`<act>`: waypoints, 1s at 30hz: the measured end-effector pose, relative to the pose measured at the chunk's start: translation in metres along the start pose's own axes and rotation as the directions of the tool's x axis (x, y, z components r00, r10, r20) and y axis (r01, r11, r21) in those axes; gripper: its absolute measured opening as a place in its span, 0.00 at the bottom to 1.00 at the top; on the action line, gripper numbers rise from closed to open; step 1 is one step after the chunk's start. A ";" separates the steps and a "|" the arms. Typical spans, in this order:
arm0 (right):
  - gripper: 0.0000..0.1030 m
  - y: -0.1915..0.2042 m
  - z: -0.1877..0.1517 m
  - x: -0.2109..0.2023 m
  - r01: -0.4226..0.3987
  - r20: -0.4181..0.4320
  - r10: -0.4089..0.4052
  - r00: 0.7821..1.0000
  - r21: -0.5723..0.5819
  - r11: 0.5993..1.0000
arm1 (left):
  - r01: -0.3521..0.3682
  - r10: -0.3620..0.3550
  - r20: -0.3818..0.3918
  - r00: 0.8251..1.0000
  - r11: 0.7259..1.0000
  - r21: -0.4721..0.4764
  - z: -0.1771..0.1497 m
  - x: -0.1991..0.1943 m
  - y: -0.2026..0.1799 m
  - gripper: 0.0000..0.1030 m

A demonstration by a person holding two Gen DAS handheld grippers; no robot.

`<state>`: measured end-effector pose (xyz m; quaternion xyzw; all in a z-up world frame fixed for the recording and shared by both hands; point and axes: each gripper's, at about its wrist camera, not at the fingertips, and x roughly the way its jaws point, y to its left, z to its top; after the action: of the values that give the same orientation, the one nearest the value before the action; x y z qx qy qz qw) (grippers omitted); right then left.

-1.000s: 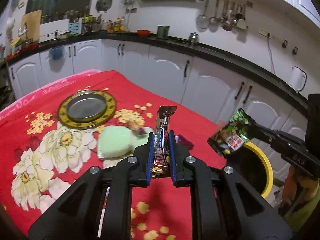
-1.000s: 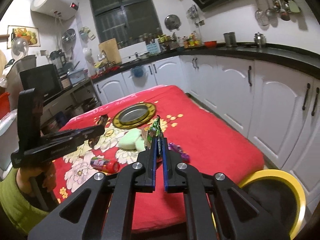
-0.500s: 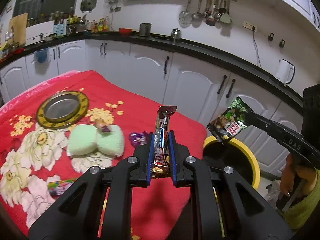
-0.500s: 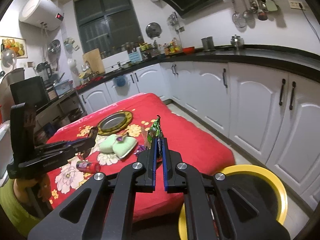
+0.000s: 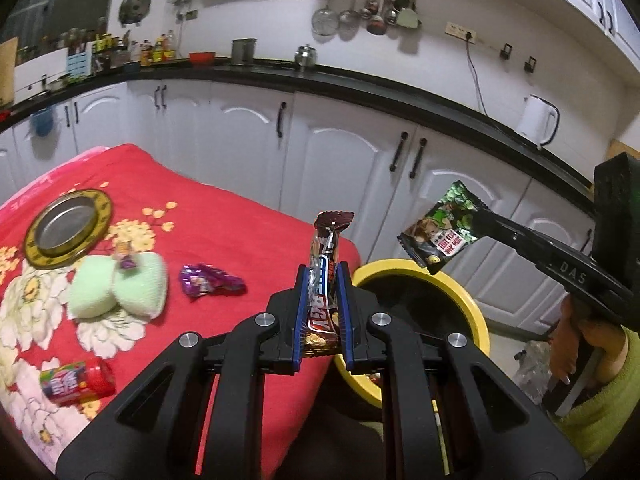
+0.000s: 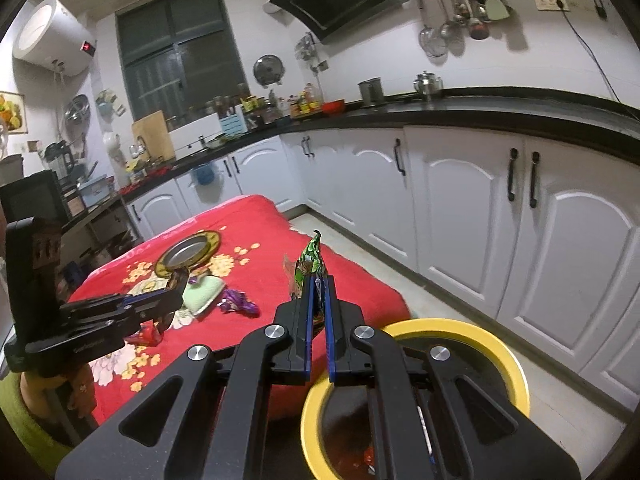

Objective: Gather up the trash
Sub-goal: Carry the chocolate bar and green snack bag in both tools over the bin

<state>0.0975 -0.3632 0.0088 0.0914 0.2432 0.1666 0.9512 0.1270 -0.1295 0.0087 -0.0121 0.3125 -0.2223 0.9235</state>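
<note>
My left gripper (image 5: 323,280) is shut on a brown chocolate bar wrapper (image 5: 326,256) and holds it upright at the table's right edge, beside the yellow-rimmed trash bin (image 5: 472,300). My right gripper (image 6: 318,292) is shut on a green snack packet (image 6: 310,264); in the left wrist view that packet (image 5: 444,228) hangs above the bin. The bin (image 6: 516,364) stands on the floor below the right gripper. A purple wrapper (image 5: 208,280) and a red candy tube (image 5: 76,380) lie on the red flowered tablecloth (image 5: 240,232).
Two pale green sponges (image 5: 120,288) and a round metal dish with a gold rim (image 5: 68,228) sit on the table. White cabinets (image 6: 480,208) under a black counter run behind the bin. The left gripper shows in the right wrist view (image 6: 176,292).
Both grippers have moved right, away from the table's middle, toward the bin. The green packet now hangs over the bin's rim. Both still hold their wrappers.
</note>
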 end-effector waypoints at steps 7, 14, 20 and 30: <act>0.05 -0.022 -0.010 -0.008 0.042 -0.007 -0.042 0.999 0.024 0.999 | 0.027 -0.026 -0.029 0.999 0.999 0.046 -0.005 0.011 -0.020 0.09; 0.05 -0.038 -0.019 -0.013 0.092 -0.016 -0.092 0.996 0.034 0.995 | 0.061 -0.056 -0.065 0.996 0.995 0.080 -0.011 0.026 -0.040 0.09; 0.05 -0.054 -0.027 -0.017 0.128 -0.027 -0.127 0.992 0.047 0.991 | 0.100 -0.089 -0.104 0.991 0.990 0.101 -0.020 0.041 -0.056 0.09; 0.05 -0.076 -0.035 -0.017 0.154 -0.047 -0.150 0.988 0.079 0.985 | 0.152 -0.128 -0.167 0.978 0.979 0.135 -0.034 0.065 -0.078 0.09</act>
<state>0.0875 -0.4367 -0.0335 0.1081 0.2753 0.0853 0.9515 0.1217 -0.2227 -0.0435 0.0517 0.3656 -0.3097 0.8762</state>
